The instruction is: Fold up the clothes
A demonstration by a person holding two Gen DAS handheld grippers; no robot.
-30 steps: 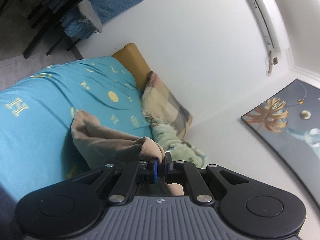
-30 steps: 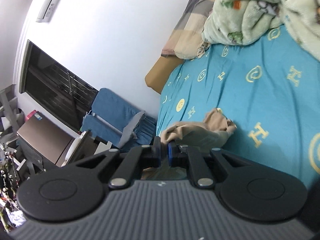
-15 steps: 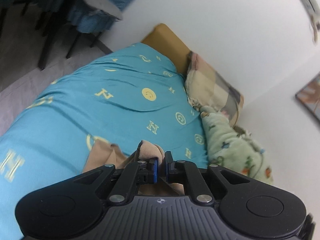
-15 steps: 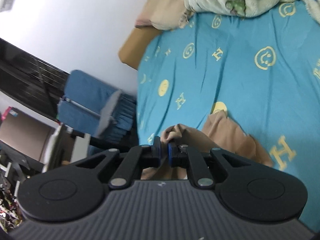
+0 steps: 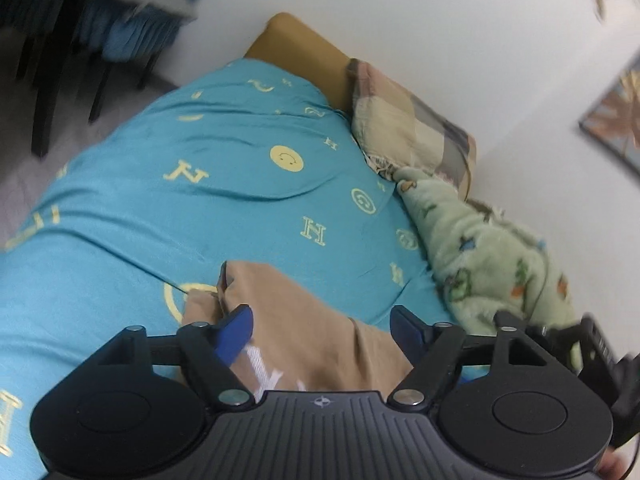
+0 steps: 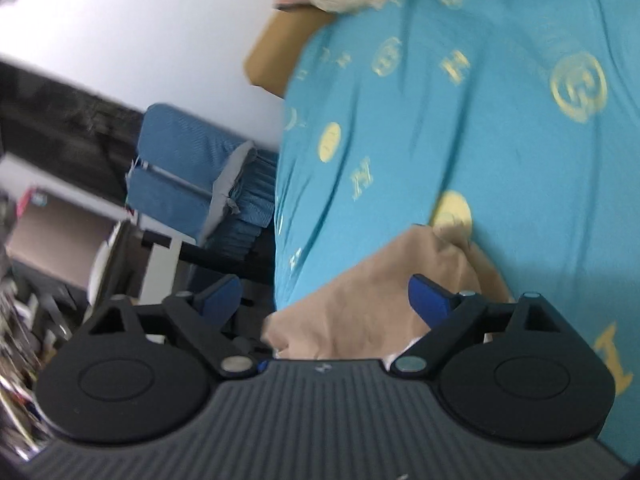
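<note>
Teal bedsheet (image 5: 192, 216), plaid pillow (image 5: 412, 128), green blanket (image 5: 492, 256)

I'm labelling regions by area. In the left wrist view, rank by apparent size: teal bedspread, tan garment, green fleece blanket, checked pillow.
1. teal bedspread
2. tan garment, though nearness inflates it
3. green fleece blanket, much like the garment
4. checked pillow

Tongs (image 6: 323, 300) agape, tan garment (image 6: 372, 300) (on bed (image 6: 460, 140))

Garment (image 5: 304, 320) on bed (image 5: 200, 208); pillow (image 5: 412, 128) and blanket (image 5: 488, 256) at its far edge.
</note>
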